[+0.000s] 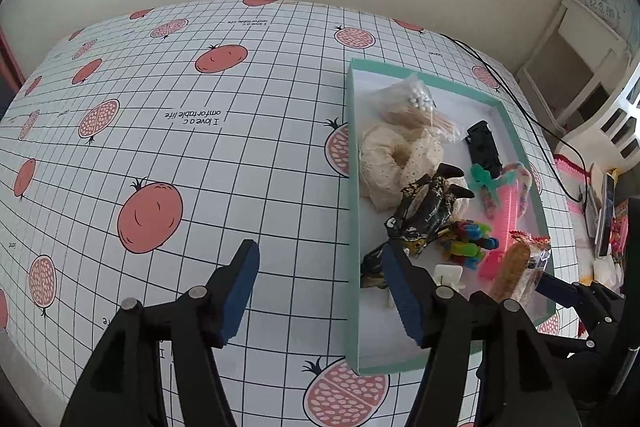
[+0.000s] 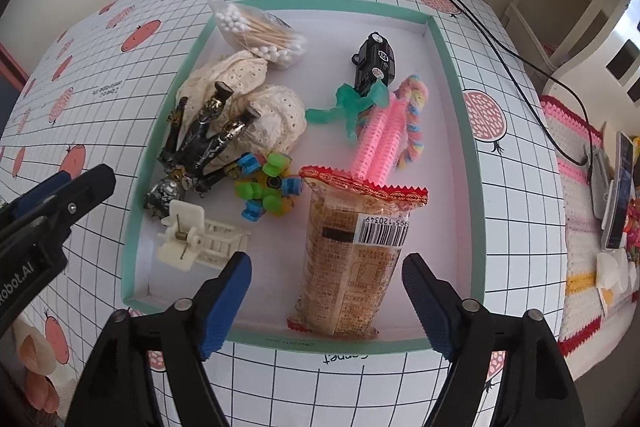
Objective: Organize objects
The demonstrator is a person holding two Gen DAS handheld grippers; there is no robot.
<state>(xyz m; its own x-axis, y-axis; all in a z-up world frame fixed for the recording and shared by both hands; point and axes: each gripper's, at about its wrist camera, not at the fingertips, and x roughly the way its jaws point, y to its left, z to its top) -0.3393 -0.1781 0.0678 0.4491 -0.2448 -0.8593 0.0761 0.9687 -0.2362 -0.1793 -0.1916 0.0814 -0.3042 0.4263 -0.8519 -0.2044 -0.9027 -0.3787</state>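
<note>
- The right gripper (image 2: 326, 301) is being held nearest the right wrist camera, its jaws spread wide and empty, straddling the near end of the snack packet (image 2: 354, 255) without touching it.
- The snack packet is lying inside the teal tray (image 2: 456, 115) at about 6 o'clock, its red crimped end overlapping the pink comb (image 2: 378, 135).
- The left gripper (image 1: 320, 291) is being held wide and empty, one finger over the tablecloth (image 1: 200, 147), the other over the tray's near left wall.
- The remaining items are being kept in the tray: cotton swabs (image 2: 264, 35) at 11 o'clock, toy car (image 2: 376, 63) at 1 o'clock, white clip (image 2: 196, 239) at 8 o'clock.
- A slip is judged likely if the glossy packet is being pinched at its loose film; the comb could be dragged along.
</note>
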